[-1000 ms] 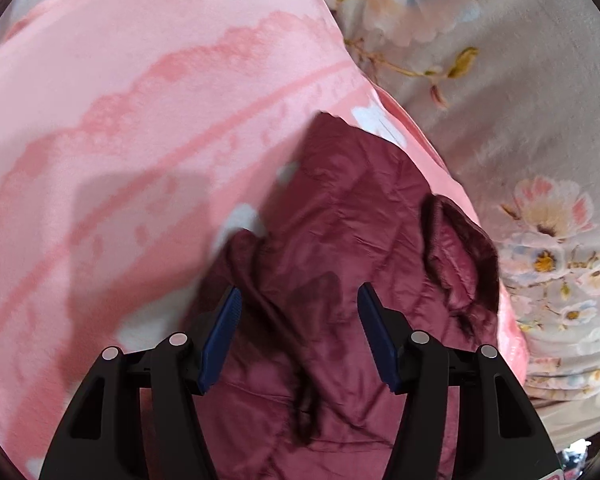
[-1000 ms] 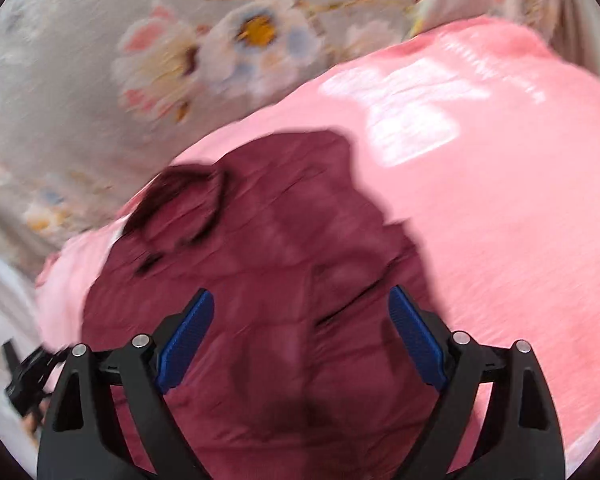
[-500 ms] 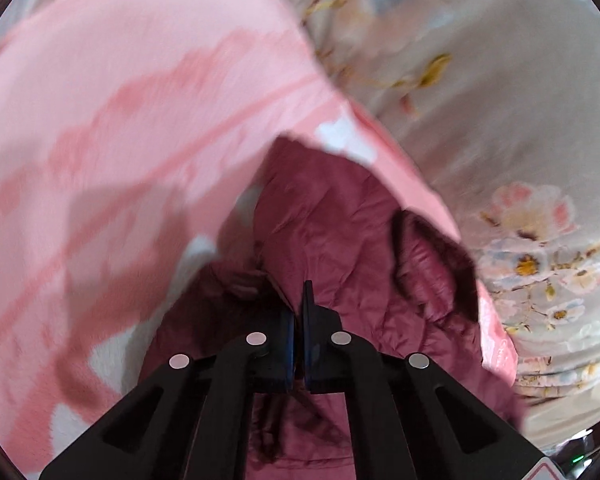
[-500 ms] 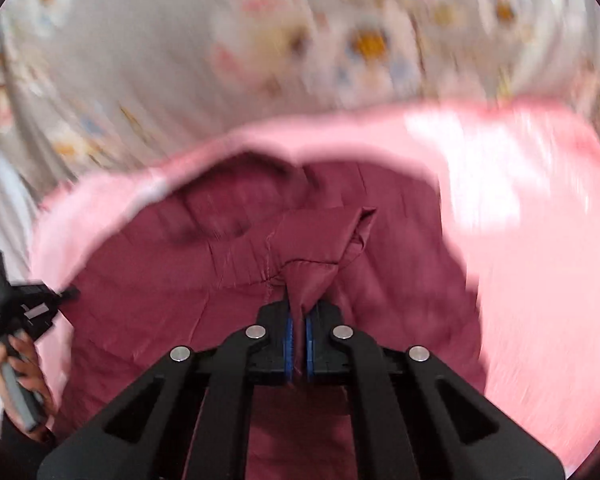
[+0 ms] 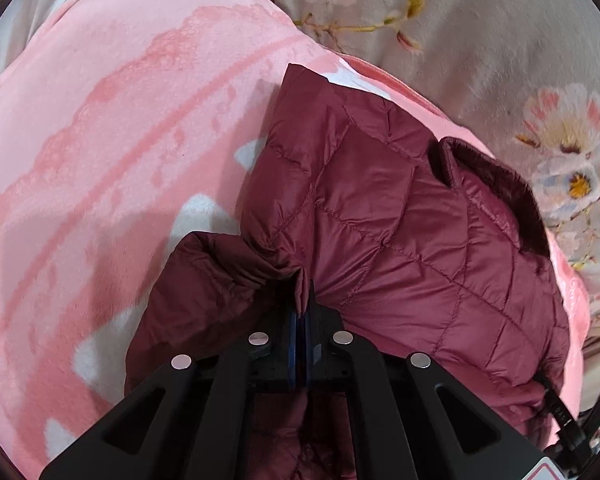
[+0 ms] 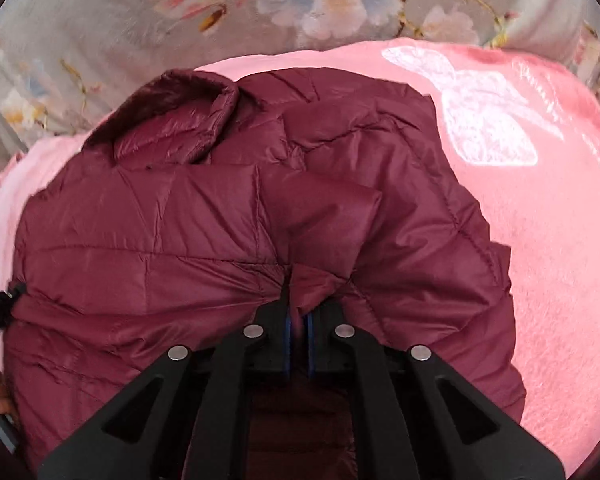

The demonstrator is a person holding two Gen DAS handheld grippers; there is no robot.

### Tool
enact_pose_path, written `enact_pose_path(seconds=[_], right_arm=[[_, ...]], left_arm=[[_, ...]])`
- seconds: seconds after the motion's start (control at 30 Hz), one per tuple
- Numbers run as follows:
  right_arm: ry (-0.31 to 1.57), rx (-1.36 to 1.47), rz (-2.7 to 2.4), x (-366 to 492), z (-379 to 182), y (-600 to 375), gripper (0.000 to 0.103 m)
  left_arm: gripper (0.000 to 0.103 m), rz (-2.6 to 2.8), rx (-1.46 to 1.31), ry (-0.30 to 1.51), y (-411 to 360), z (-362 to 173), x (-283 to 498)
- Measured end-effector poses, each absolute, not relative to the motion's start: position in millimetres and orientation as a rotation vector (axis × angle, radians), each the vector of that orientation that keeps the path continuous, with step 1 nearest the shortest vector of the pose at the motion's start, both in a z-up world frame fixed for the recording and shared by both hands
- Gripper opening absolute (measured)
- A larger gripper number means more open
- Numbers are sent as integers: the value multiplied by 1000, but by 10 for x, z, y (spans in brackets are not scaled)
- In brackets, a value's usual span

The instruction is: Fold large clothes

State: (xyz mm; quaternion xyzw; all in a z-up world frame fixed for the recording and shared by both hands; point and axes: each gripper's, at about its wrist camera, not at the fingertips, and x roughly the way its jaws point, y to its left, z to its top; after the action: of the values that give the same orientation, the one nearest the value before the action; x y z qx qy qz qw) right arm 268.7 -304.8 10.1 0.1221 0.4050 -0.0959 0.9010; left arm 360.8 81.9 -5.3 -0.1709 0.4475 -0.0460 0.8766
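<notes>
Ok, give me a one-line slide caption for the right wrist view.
Right gripper shut on a pinch of the maroon quilted jacket, which lies on a pink blanket.

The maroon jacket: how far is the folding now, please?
Early stage. Done: the quilted maroon jacket lies spread on the pink blanket, collar at the far end. In hand: the left gripper and the right gripper are each shut on a pinch of its fabric. Left: no tidy fold shows yet, so the folding itself remains.
</notes>
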Motion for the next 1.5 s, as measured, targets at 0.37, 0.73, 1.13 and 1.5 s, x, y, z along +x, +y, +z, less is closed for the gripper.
enact_pose_path(seconds=[0.37,0.73,1.13,1.5], right_arm=[[685,281,-241,2409,856,-3252,25],[819,119,-56,3304,492,-2486,25],[802,95,-39,3187,130,-2403,25],[821,135,-13,3195,165,-2437,26]], left_arm=[[12,-42,-45,872,800,677,3243],[13,-153,-81,957,-112,381,4014],[13,-81,123,832,-316,-111,3765],[13,-84,140,842,-315,-65,3747]])
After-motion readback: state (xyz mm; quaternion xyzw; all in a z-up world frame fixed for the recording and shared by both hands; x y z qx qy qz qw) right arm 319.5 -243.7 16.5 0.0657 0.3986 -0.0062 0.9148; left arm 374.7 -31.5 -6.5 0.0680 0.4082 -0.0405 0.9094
